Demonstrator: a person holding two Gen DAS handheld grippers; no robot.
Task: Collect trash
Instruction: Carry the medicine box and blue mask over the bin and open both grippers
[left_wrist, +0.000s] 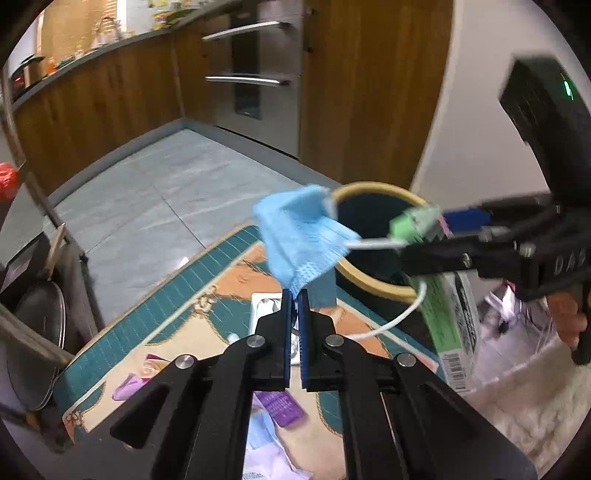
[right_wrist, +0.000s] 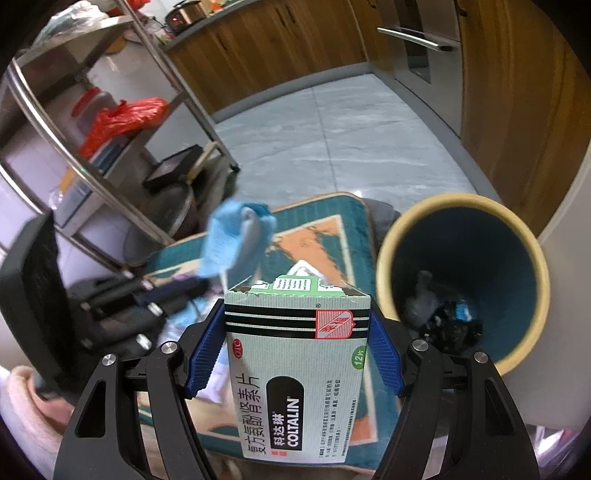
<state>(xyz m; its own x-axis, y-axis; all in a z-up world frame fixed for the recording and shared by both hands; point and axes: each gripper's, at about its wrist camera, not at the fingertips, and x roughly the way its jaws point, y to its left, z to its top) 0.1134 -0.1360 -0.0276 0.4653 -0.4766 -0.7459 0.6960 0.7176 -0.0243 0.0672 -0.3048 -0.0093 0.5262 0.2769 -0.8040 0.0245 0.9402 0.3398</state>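
My left gripper is shut on a blue face mask, held up over the rug just left of the bin. Its white ear loops dangle. The mask also shows in the right wrist view. My right gripper is shut on a green and white medicine box, held beside the bin's yellow rim. The bin is dark blue inside with some trash at the bottom. In the left wrist view the right gripper and its box hang at the bin's right edge.
A teal and orange rug carries purple wrappers, a blister pack and papers. A steel rack with a red bag stands left. Wooden cabinets and an oven lie behind, across grey floor tiles.
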